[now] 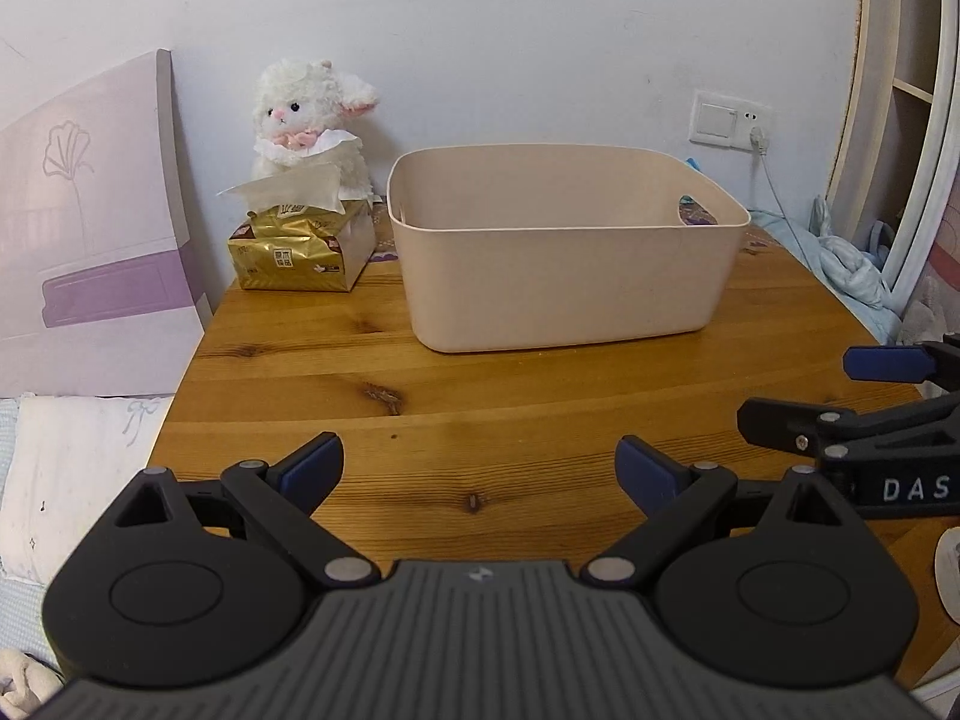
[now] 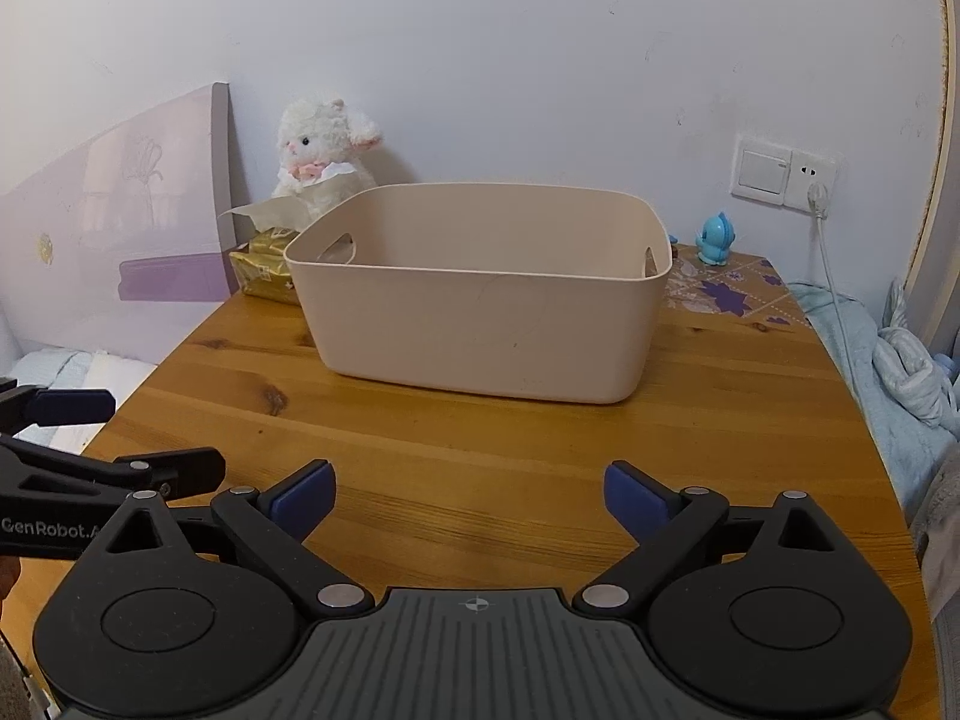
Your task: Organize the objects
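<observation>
A knotty, varnished pine table is standing against a pale wall, and both grippers are hovering low over its near edge. The left gripper and the right gripper are each showing their blue-padded jaws spread wide, gripping nothing. The beige plastic bin, smooth, round-cornered and seemingly empty, is sitting straight ahead of both, its long axis running crosswise. The loose things are lying beyond it: a gold foil tissue pack and a fluffy white plush lamb to the far left, nearer the left gripper; a small glossy blue figurine to the far right, nearer the right one
</observation>
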Action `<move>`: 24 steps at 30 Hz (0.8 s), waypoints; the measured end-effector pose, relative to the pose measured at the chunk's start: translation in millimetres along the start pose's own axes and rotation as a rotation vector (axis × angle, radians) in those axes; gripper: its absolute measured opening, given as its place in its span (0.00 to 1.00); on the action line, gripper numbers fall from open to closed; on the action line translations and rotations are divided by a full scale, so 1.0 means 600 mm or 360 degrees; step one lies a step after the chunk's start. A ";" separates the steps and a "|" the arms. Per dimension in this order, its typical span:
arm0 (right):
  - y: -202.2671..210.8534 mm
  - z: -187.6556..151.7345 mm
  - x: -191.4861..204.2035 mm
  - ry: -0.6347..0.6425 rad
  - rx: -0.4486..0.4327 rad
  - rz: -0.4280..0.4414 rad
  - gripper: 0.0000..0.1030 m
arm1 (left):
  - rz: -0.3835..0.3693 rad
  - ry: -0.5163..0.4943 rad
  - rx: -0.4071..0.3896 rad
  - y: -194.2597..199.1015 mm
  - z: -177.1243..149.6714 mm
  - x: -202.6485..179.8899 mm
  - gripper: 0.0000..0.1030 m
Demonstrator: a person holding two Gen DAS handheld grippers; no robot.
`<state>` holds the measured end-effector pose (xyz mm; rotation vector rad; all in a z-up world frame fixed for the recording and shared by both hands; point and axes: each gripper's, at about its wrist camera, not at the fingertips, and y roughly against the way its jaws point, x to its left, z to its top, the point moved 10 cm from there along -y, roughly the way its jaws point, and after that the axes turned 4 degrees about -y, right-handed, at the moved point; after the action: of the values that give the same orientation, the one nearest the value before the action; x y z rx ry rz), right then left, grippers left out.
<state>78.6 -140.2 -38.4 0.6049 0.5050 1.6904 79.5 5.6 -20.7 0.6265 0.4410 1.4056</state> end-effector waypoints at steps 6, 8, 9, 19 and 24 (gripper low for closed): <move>0.007 -0.002 -0.002 -0.0005 -0.0007 0.0003 0.95 | 0.0026 0.0002 0.0021 0.000 -0.006 0.004 0.95; 0.008 -0.002 -0.001 -0.0006 -0.0004 0.0002 0.95 | 0.0034 0.0002 0.0025 0.001 -0.008 0.008 0.95; 0.008 -0.003 -0.001 -0.0006 -0.0003 0.0003 0.95 | 0.0037 0.0003 0.0026 0.002 -0.008 0.009 0.95; 0.002 -0.005 0.000 -0.0019 0.0010 0.0016 0.96 | 0.0056 0.0000 0.0031 0.006 -0.005 0.021 0.95; -0.002 -0.004 -0.001 -0.0025 0.0013 0.0010 0.96 | 0.0056 -0.0003 0.0036 0.004 -0.002 0.026 0.95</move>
<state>78.0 -140.4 -41.2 0.6256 0.4998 1.6889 78.9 21.5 -19.2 0.6568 0.4471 1.4349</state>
